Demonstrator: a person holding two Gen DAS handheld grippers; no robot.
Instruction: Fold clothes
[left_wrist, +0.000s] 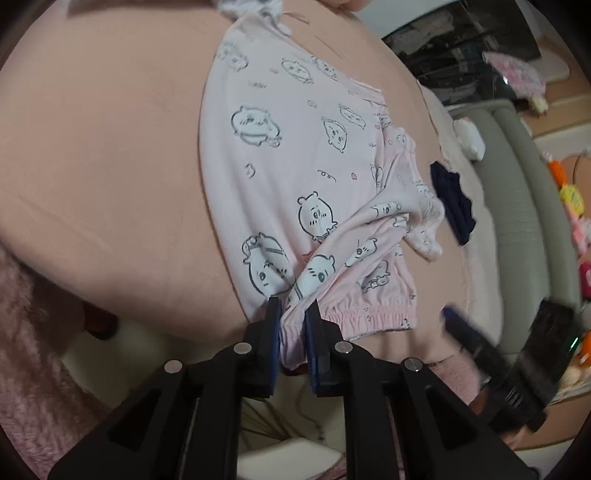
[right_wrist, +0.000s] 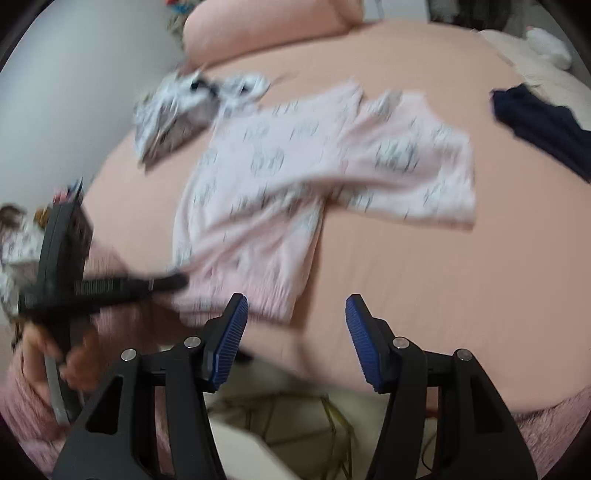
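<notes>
Pale pink pyjama trousers (left_wrist: 295, 177) printed with cartoon animals lie spread on a peach bed sheet (left_wrist: 92, 166). My left gripper (left_wrist: 293, 321) is shut on their elastic waistband at the near edge of the bed. In the right wrist view the same trousers (right_wrist: 295, 177) look blurred, with one leg folded across to the right. My right gripper (right_wrist: 297, 314) stands open just short of the waistband, nothing between its blue pads (right_wrist: 360, 332). The left gripper (right_wrist: 110, 286) shows there at the left, held by a hand (right_wrist: 74, 365).
A dark navy garment (left_wrist: 452, 201) lies to the right of the trousers, and a white-and-grey patterned garment (right_wrist: 184, 107) lies beyond them near a peach pillow (right_wrist: 266, 26). A grey padded bed frame (left_wrist: 517, 184) runs along the right. Fluffy pink sleeves sit near both grippers.
</notes>
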